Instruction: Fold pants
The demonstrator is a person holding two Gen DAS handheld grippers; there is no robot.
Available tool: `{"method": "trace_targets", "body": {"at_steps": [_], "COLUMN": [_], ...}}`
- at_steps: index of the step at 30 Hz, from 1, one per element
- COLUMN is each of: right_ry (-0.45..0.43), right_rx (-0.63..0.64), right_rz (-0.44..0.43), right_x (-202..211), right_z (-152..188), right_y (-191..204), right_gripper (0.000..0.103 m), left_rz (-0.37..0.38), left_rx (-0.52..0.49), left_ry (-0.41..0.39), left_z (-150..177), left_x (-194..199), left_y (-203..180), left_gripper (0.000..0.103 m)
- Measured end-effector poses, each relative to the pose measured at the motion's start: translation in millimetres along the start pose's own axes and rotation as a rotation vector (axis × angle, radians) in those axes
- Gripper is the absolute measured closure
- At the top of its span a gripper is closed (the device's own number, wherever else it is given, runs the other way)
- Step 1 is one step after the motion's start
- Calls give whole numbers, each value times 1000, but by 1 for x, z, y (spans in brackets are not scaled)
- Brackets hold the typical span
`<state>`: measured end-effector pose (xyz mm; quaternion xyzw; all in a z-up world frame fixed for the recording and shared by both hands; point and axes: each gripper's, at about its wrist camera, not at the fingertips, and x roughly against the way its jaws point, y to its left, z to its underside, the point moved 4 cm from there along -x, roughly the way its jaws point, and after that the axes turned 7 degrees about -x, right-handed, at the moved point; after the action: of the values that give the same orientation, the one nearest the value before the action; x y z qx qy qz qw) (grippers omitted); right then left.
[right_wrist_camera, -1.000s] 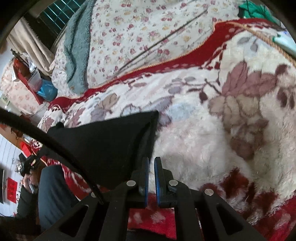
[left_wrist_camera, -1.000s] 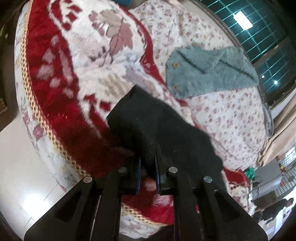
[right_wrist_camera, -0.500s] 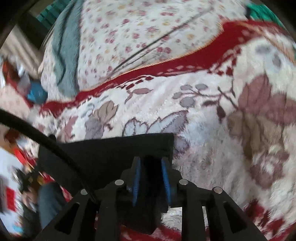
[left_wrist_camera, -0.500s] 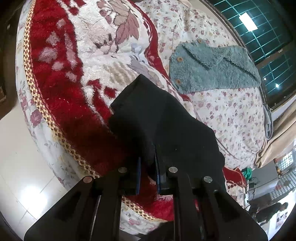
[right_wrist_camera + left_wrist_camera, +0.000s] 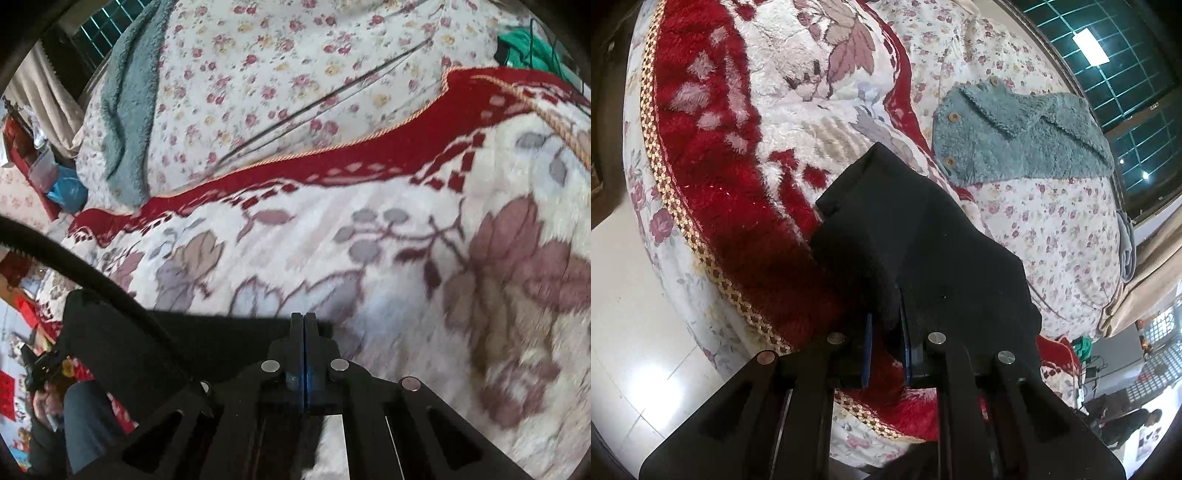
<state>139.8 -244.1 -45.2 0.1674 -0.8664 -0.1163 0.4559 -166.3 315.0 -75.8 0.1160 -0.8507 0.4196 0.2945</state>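
Pants (image 5: 923, 240), black, lie on the red-and-white floral blanket (image 5: 746, 122) near the bed edge, one part clamped in the left gripper (image 5: 885, 345); its blue pads are drawn narrow onto a fold of the fabric. In the right wrist view the pants (image 5: 221, 350) are cut off by a black cable and the frame edge, and the picture is motion-blurred. The right gripper (image 5: 303, 328) has its fingers pressed together; whether cloth is caught between them cannot be determined. Blanket beyond lies unobstructed up to a teal fleece garment (image 5: 1015, 140).
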Motion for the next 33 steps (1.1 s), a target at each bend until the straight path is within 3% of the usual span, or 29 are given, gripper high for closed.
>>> {"method": "trace_targets", "body": {"at_steps": [4, 6, 8, 9, 11, 14, 18, 21, 23, 26, 28, 29, 30, 33], "right_ry": [49, 68, 151, 183, 206, 115, 41, -5, -12, 113, 197, 204, 183, 77], "right_rx": [30, 126, 235, 288, 267, 132, 74, 89, 108, 162, 238, 260, 245, 131], "right_rz": [5, -20, -85, -37, 104, 74, 164, 167, 110, 32, 93, 163, 152, 132], "right_x": [-1, 7, 7, -1, -23, -40, -50, -29, -4, 1, -16, -29, -32, -35], "right_z": [1, 12, 34, 44, 43, 19, -2, -1, 11, 31, 45, 51, 48, 24], "right_y": [3, 22, 43, 48, 37, 21, 11, 20, 34, 52, 56, 48, 45, 31], "right_gripper": [103, 102, 101, 101, 101, 103, 103, 102, 101, 97, 94, 94, 94, 94], "left_rz": [5, 6, 6, 7, 12, 5, 10, 2, -15, -64, -150, -210, -211, -149], "left_rx": [20, 22, 30, 39, 63, 76, 87, 69, 38, -16, -40, -46, -41, -39], "left_ry": [-1, 1, 4, 5, 4, -3, 3, 6, 1, -78, -166, -237, -280, -323], "left_z": [4, 4, 6, 6, 8, 10, 13, 15, 17, 13, 7, 1, -3, -18], "left_x": [0, -1, -2, -3, -4, -1, 3, 9, 15, 36, 55, 71, 81, 91], "left_y": [4, 4, 5, 6, 7, 8, 12, 16, 17, 14, 10, 6, 2, -21], "left_gripper": [91, 91, 90, 90, 90, 88, 84, 79, 78, 78, 78, 78, 78, 74]}}
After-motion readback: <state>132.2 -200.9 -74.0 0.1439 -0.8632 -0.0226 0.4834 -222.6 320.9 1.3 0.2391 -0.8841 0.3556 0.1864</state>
